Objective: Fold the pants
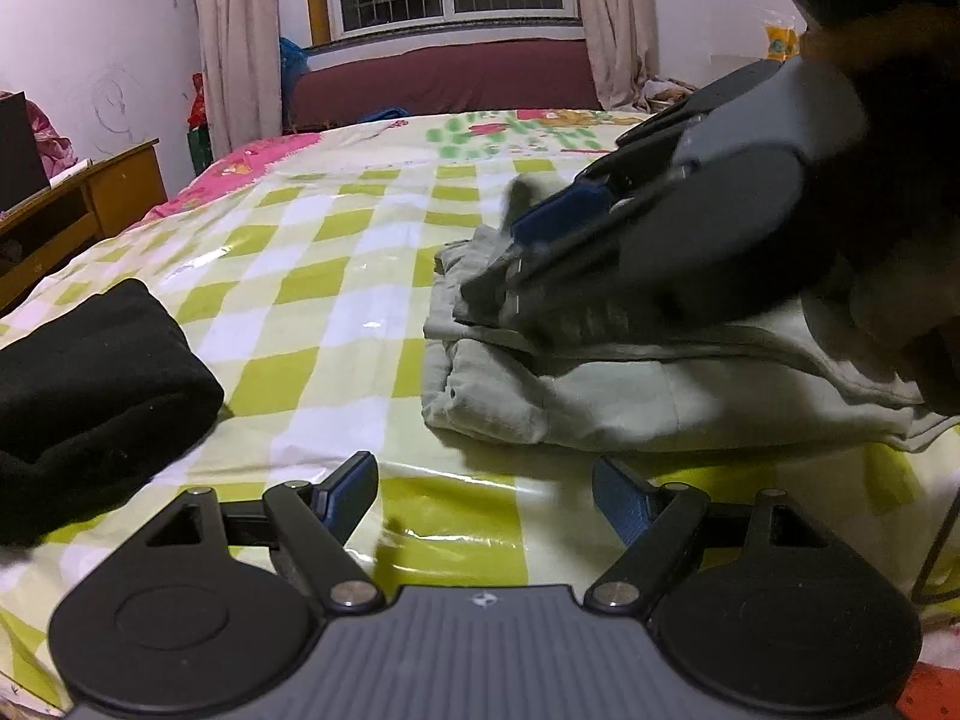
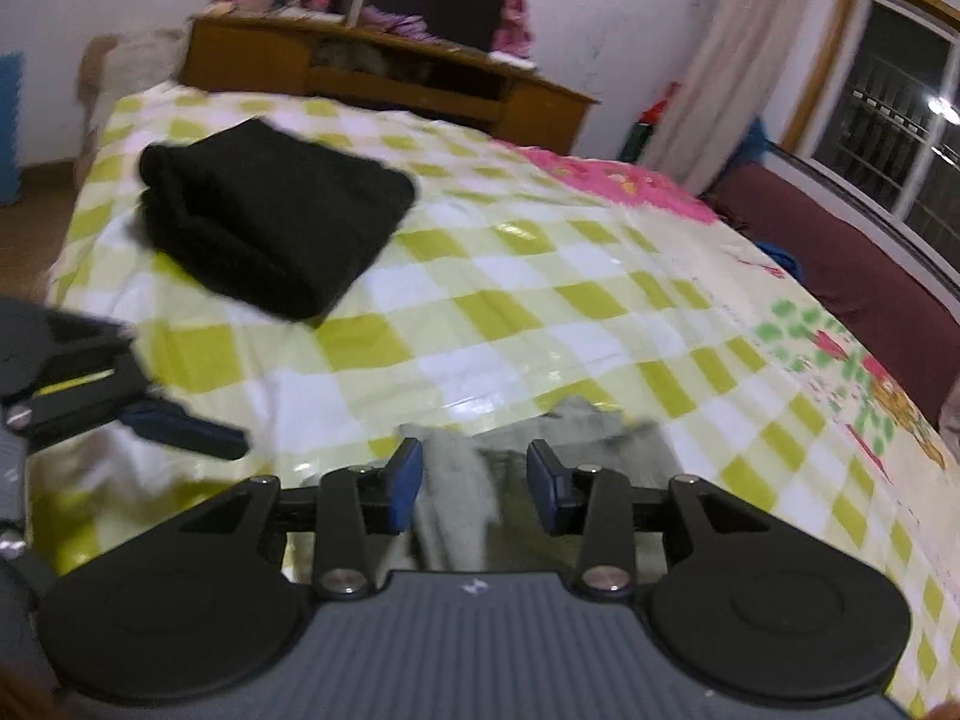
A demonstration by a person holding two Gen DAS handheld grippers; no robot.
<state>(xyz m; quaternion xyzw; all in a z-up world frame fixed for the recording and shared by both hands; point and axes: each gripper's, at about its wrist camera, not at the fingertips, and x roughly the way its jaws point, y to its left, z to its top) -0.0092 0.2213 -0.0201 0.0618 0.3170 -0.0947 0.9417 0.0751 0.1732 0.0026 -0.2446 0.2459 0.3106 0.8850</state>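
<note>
Pants (image 2: 462, 480) blurred — right gripper (image 1: 528, 252) smeared

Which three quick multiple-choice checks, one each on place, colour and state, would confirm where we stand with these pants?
1. Where is the black folded garment?
A. on the bed
B. on the wooden desk
C. on the windowsill

2. What colour are the pants being folded?
A. red
B. light grey
C. navy

3. How does the left tool stand?
A. shut on cloth
B. open, holding nothing
C. out of view

A: it lies on the checked cover.
B: pale grey cloth shows.
B: its fingers stand apart over bare cover.
</note>
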